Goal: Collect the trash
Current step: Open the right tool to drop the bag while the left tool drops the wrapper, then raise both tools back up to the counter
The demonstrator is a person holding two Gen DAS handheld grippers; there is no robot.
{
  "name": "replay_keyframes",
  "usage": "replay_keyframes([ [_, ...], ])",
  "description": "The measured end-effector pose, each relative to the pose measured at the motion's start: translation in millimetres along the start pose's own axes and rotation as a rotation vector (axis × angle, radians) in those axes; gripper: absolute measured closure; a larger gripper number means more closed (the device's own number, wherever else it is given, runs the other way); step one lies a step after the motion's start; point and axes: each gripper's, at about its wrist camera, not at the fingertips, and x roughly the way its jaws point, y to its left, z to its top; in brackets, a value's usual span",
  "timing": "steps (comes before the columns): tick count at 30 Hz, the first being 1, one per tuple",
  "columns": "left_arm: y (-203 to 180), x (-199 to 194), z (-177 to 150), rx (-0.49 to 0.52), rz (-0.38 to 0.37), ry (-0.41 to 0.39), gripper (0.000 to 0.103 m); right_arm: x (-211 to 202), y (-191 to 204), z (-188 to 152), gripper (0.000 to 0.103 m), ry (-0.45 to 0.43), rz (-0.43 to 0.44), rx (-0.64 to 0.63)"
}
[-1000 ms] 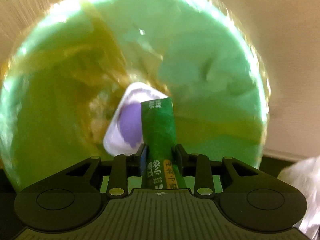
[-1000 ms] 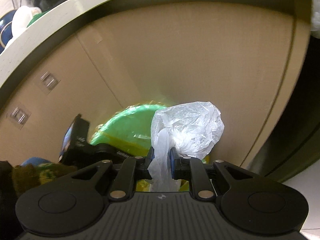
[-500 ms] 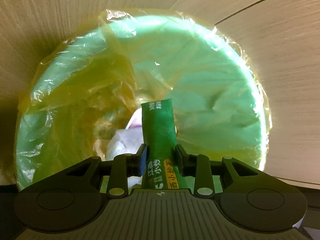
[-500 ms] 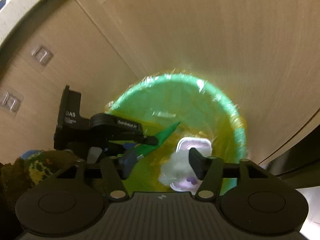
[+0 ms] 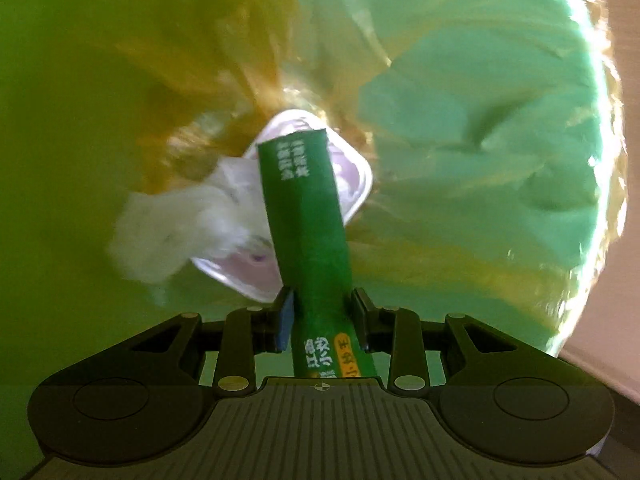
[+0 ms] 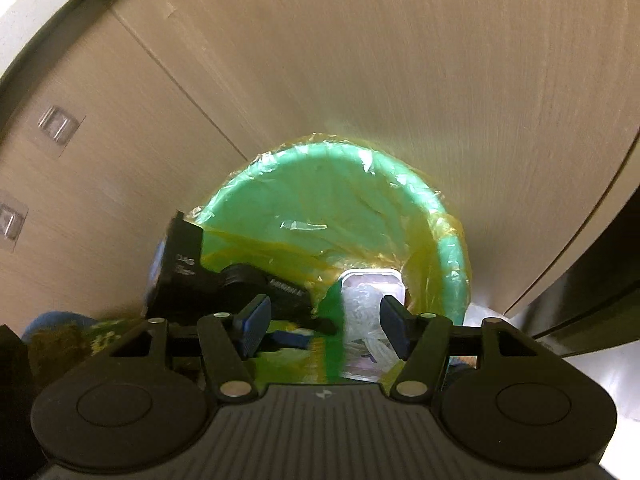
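My left gripper (image 5: 323, 312) is down inside the green bin (image 5: 500, 120) with its yellow liner, shut on a green drink packet (image 5: 304, 216) that sticks out forward, tilted slightly left. Below it at the bin's bottom lie a white and purple plastic cup (image 5: 354, 184) and a crumpled white plastic bag (image 5: 176, 224). My right gripper (image 6: 324, 320) hangs open above the bin rim (image 6: 452, 248), with nothing between its pads. Through its gap I see the cup (image 6: 370, 280) with the bag on it and the green packet (image 6: 334, 336). The left gripper's black body (image 6: 224, 284) reaches in from the left.
The bin stands against a wooden cabinet front (image 6: 360, 80) under a white counter edge (image 6: 40, 40). Clear stick-on hooks (image 6: 56, 126) are on the cabinet at left. A dark gap (image 6: 600, 280) opens at right. A knitted sleeve (image 6: 60, 336) shows at lower left.
My right gripper has opened and let go of the white plastic bag, which now lies in the bin by the cup. My left gripper has sunk deeper into the bin with the packet.
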Motion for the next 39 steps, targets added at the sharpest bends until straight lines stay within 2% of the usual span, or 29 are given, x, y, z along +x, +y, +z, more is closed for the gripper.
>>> replay_keyframes([
  [3, -19, 15, 4, 0.12, 0.043, 0.004, 0.068, -4, -6, 2, 0.042, -0.017, -0.013, 0.014],
  [4, -24, 17, 3, 0.15, 0.037, 0.004, 0.069, -7, -8, 2, 0.042, -0.022, -0.024, 0.014],
  [7, -31, 9, -2, 0.14, -0.06, -0.001, 0.069, -15, -18, 1, 0.042, -0.028, -0.054, 0.015],
  [9, -39, -5, -5, 0.17, -0.087, -0.029, 0.069, -17, -26, -1, 0.042, -0.024, -0.073, 0.022],
  [11, -43, -23, -11, 0.201, -0.078, -0.074, 0.069, -15, -32, -3, 0.042, -0.014, -0.084, 0.038],
  [14, -48, -64, -18, 0.238, -0.153, -0.155, 0.069, -13, -34, -7, 0.042, 0.002, -0.092, 0.045],
  [17, -52, -122, -37, 0.34, -0.193, -0.297, 0.069, -16, -26, -9, 0.042, -0.005, -0.099, 0.013],
  [20, -56, -176, -67, 0.441, -0.163, -0.442, 0.069, -19, -17, -9, 0.042, -0.014, -0.091, 0.005],
  [24, -60, -234, -108, 0.531, -0.144, -0.57, 0.069, -31, 6, -8, 0.042, -0.049, -0.06, -0.02],
  [31, -68, -350, -182, 0.638, -0.161, -0.8, 0.069, -85, 71, 11, 0.042, -0.218, 0.012, -0.153],
  [36, -85, -417, -213, 0.697, -0.081, -0.915, 0.069, -141, 134, 36, 0.042, -0.352, 0.093, -0.29],
  [39, -92, -437, -221, 0.748, 0.018, -0.951, 0.069, -172, 170, 48, 0.042, -0.395, 0.132, -0.372],
])
